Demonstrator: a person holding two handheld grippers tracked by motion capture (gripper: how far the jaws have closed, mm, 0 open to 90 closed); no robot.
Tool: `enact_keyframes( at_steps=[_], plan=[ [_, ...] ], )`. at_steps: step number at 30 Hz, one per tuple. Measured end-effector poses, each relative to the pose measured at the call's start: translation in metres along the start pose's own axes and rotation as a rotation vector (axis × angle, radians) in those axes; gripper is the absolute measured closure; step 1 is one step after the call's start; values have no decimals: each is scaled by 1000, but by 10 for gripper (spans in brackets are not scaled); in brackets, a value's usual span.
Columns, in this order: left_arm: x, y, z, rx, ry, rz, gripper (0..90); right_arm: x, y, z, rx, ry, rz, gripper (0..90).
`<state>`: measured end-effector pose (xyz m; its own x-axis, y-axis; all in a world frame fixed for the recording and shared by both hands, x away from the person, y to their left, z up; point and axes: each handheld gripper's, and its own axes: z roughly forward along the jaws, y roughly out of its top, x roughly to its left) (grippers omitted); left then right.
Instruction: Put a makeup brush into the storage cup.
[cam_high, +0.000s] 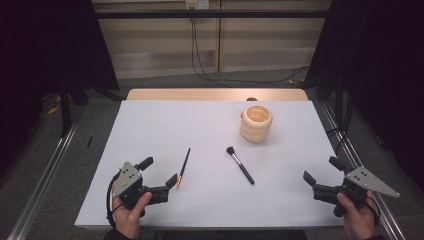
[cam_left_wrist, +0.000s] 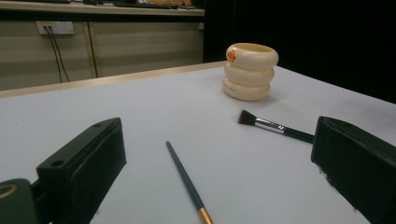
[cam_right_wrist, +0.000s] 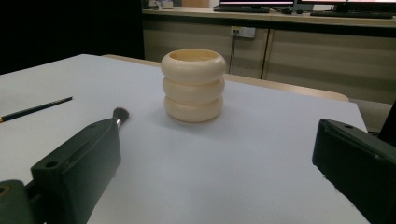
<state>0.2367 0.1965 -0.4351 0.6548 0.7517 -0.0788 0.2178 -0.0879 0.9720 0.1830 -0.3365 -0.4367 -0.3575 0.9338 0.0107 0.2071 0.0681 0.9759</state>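
Observation:
A cream ribbed holder (cam_high: 256, 122) (cam_left_wrist: 250, 71) (cam_right_wrist: 193, 85) stands upright on the white table (cam_high: 165, 125), right of centre toward the back. A black makeup brush (cam_high: 239, 164) (cam_left_wrist: 274, 125) lies flat in the middle, bristles pointing away. Left of it lies a thin dark paintbrush (cam_high: 184, 166) (cam_left_wrist: 187, 179) (cam_right_wrist: 35, 109) with an orange end. My left gripper (cam_high: 159, 172) rests open near the front left, its jaws on either side of the paintbrush's near end without touching it. At the front right edge, my right gripper (cam_high: 322, 170) is open and holds nothing.
The table's wooden back edge (cam_high: 215, 94) shows behind the white top. Cables (cam_high: 200, 60) hang down the wall behind. Metal rails (cam_high: 45, 165) run along the floor on both sides. A person's hands (cam_high: 131, 215) hold the grippers at the front edge.

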Motion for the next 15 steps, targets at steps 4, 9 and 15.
enact_keyframes(
  at_steps=[4, 9, 15],
  plan=[
    [1, 0, 0, 3, 2, -13, 28, 1, 0, 1, -4, 7, 2, 4],
    [3, 0, 0, 1, 4, -17, 28, 2, 0, 1, -10, 9, 6, 3],
    [3, -1, -2, -7, 15, -26, 29, 1, 0, 3, -7, 17, 29, 3]
  ],
)
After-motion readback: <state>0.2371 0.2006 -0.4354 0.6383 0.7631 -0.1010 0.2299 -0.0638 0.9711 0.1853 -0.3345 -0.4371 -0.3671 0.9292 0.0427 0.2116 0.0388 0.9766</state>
